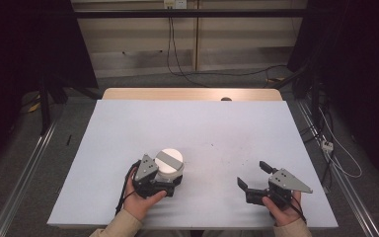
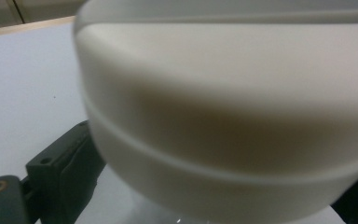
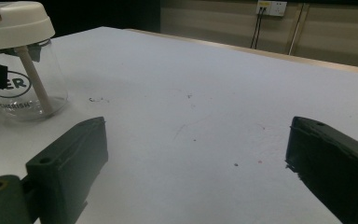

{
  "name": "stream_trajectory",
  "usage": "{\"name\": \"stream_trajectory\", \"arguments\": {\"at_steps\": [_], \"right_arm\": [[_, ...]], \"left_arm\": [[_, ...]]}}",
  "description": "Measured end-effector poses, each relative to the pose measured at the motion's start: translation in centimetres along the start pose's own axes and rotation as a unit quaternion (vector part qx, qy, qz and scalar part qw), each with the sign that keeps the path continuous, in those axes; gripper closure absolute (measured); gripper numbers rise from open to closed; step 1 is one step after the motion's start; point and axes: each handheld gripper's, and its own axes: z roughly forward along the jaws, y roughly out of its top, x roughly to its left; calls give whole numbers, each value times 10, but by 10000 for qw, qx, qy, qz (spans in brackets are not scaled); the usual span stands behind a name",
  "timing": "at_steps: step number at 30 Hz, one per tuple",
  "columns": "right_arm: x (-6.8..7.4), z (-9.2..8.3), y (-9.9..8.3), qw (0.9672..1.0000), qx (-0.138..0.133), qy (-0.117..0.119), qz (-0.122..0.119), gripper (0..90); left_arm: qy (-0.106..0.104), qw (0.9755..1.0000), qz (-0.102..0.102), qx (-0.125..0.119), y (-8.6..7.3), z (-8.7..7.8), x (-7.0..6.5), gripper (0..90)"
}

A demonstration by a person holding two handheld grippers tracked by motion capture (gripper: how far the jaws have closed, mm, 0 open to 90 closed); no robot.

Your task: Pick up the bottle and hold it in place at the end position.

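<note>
White table stood before a beige wall | clear cup with cream lid sat near the table's front left | left gripper jaws flanked the lid, contact unclear | right gripper jaws spread wide, nothing between, well apart from the cup

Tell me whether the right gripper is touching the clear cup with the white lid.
Apart. The high view shows the right gripper open over bare table, well to the side of the cup, which sits at the left gripper.
</note>
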Motion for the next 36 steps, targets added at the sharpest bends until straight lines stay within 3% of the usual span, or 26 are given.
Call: {"name": "stream_trajectory", "arguments": {"at_steps": [10, 15, 17, 21, 29, 32, 36], "right_arm": [[-1, 0, 0, 10000, -20, -1, -5, 52], [0, -1, 0, 10000, -29, 1, -10, 53], [-1, -1, 0, 10000, -29, 1, -12, 52], [-1, -1, 0, 10000, -30, 4, -8, 53], [-1, -1, 0, 10000, -45, 8, 8, 53], [-1, -1, 0, 10000, -47, -1, 18, 53], [-2, -1, 1, 10000, -55, -2, 19, 53]], "left_arm": [[304, 9994, -100, -120, 1, 6, -7, 68], [359, 9991, -120, -168, 1, 7, -8, 99], [342, 9991, -175, -198, 1, 8, -8, 119], [308, 9992, -96, -254, 2, 7, -8, 174], [228, 9993, -110, -266, 3, 7, -5, 180], [73, 9993, -151, -338, 4, 7, -3, 181], [-14, 9991, -51, -431, 7, 7, -2, 182]]}}
